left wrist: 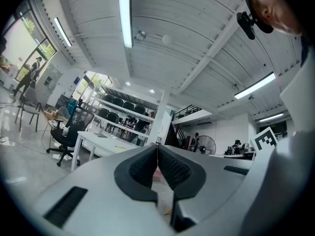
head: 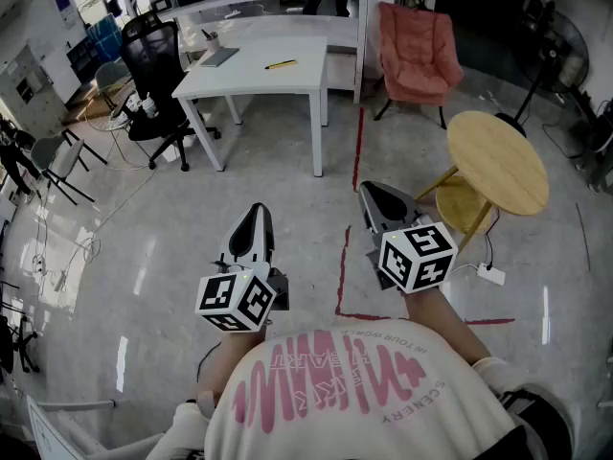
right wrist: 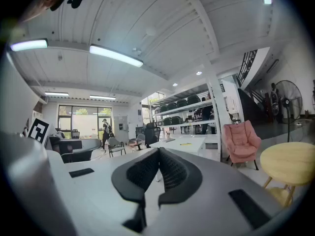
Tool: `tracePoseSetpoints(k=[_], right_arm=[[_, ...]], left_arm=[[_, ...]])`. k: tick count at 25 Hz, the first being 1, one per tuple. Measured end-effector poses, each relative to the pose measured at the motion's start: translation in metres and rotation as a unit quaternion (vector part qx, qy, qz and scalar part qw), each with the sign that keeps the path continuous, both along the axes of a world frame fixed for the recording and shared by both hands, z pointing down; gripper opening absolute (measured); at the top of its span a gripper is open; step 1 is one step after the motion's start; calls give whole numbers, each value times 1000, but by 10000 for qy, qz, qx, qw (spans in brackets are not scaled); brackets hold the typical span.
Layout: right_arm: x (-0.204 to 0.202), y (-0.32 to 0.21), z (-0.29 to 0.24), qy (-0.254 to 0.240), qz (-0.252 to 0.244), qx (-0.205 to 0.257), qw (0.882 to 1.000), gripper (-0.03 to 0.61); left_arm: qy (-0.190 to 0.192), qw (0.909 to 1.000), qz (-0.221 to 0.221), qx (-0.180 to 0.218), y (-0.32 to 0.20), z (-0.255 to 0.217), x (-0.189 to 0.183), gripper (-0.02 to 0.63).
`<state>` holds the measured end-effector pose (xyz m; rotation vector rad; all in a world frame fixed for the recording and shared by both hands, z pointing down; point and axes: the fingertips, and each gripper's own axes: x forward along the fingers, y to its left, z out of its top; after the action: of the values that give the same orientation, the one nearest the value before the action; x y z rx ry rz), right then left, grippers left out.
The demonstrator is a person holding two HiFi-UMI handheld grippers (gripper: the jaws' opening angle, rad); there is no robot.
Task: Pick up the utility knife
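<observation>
Yellow and slim, the utility knife (head: 281,64) lies on the far white surface (head: 251,77), right of its middle. It is well apart from both grippers, which are held level over the floor (head: 287,185) near the person (head: 354,396). The left gripper (head: 257,211) has its jaws pressed together with nothing between them, and the right gripper (head: 367,191) is likewise closed and empty. As I judge it, the reach has not begun: the person must walk to the surface and part one pair of jaws first. Arriving with jaws together would only nudge the knife. A thin handle lying flat on a smooth top could skid or spin away, and a pinch off-centre might let it tip out. The black office chair (head: 153,70) left of the surface and the round wooden side table (head: 498,159) on the right could snag the approach. Only the head view shows the knife's place on the tabletop and the red tape line (head: 356,151) on the floor. The right gripper view reduces the knife to a yellow sliver, but shows the ribbed pads (right wrist: 173,171) meeting, which the head view cannot resolve.
</observation>
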<state>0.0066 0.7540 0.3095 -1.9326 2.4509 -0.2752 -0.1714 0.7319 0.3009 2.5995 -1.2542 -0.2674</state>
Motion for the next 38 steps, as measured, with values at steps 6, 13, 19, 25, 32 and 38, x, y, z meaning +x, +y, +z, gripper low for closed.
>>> tracePoseSetpoints(k=[6, 13, 19, 25, 32, 38], right_arm=[[8, -8, -1, -11, 33, 6, 10000, 15], [9, -15, 0, -115, 41, -11, 9999, 15], [-3, -23, 8, -702, 38, -68, 9975, 17], [-39, -15, 42, -650, 37, -305, 9974, 17], [-48, -38, 58, -479, 14, -579, 9972, 17], [-41, -93, 70, -484, -7, -679, 9965, 17]], left_arm=[[14, 10000, -7, -10, -8, -2, 5, 25], [20, 10000, -20, -8, -10, -3, 5, 25], [40, 10000, 70, -19, -12, 2, -9, 25], [52, 9994, 152, -301, -6, 33, -40, 25], [30, 9989, -2, -471, -26, 48, -56, 25], [6, 9983, -183, -551, -77, 55, -59, 25]])
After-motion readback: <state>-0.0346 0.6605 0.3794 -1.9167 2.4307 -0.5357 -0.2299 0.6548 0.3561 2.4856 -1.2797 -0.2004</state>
